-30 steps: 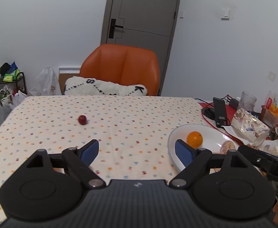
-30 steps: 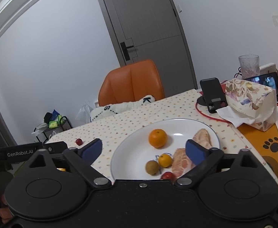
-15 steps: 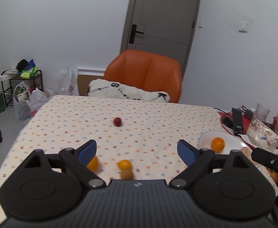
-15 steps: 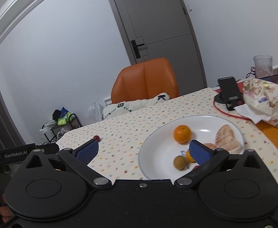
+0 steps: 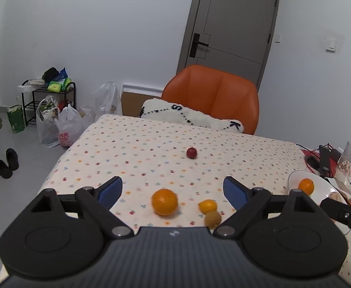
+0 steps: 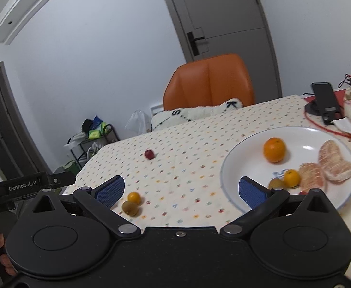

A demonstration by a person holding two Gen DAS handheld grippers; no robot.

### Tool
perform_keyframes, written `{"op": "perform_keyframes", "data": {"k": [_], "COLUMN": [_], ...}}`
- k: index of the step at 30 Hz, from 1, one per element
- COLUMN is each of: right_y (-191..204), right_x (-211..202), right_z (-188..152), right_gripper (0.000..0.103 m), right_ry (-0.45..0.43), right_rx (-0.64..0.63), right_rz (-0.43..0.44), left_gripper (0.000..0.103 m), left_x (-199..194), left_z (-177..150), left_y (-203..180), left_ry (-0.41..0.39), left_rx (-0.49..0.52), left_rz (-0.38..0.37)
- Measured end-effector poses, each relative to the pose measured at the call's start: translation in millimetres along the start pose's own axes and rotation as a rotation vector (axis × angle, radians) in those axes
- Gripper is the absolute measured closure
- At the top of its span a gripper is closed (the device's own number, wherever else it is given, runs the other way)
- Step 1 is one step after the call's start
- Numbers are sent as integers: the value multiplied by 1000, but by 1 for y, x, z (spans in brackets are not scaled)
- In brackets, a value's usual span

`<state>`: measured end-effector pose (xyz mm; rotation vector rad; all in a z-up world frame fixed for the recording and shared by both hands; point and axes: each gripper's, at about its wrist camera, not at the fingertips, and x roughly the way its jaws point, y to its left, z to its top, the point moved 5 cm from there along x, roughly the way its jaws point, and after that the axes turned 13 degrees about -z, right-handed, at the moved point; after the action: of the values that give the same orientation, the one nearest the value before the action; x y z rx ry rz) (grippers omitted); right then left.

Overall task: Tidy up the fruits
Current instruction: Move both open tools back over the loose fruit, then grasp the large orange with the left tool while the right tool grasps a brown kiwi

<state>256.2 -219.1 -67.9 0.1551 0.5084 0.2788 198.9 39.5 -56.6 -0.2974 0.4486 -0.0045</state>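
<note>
Jaws on my left gripper (image 5: pixel 173 189) stand wide apart and hold nothing; between them, on the spotted cloth of the worktop (image 5: pixel 151 148), I see a large orange (image 5: pixel 164 202), with a small yellow-orange fruit (image 5: pixel 207 206) just right of it and a brownish round fruit (image 5: pixel 213 219) touching that one on the near side. A small red fruit (image 5: pixel 191 153) lies well beyond, alone near mid-worktop. Jaws on my right gripper (image 6: pixel 179 190) are likewise wide and empty above bare cloth. Its right fingertip (image 6: pixel 253 192) overlaps the near rim of the white plate (image 6: pixel 235 158), which carries an orange (image 6: pixel 274 149), two peeled citrus pieces (image 6: pixel 326 168), a small orange fruit (image 6: pixel 292 178) and a blurred greenish-brown one (image 6: pixel 276 183). An orange chair (image 5: pixel 211 96) stands at the far edge.
</note>
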Motion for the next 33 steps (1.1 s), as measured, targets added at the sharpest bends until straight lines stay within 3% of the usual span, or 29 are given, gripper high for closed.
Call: {"op": "perform_keyframes", "data": {"k": [6, 12, 26, 33], "right_y": [20, 40, 78, 92], "right_x": [7, 18, 51, 69], "right_z": [-5, -13, -32, -37], "right_gripper": [0, 3, 33, 38], "right_ry": [18, 36, 120, 155], "right_rx": [-30, -69, -117, -123], "right_rz": [15, 29, 67, 90], "left_gripper": [16, 26, 40, 41], "left_x": [0, 7, 37, 46], "left_z": [-3, -8, -19, -22], "left_y": [15, 25, 38, 45], "left_ry": [-1, 16, 63, 80], "left_rx": [-14, -21, -42, -53], "left_rz": [-8, -21, -54, -68]}}
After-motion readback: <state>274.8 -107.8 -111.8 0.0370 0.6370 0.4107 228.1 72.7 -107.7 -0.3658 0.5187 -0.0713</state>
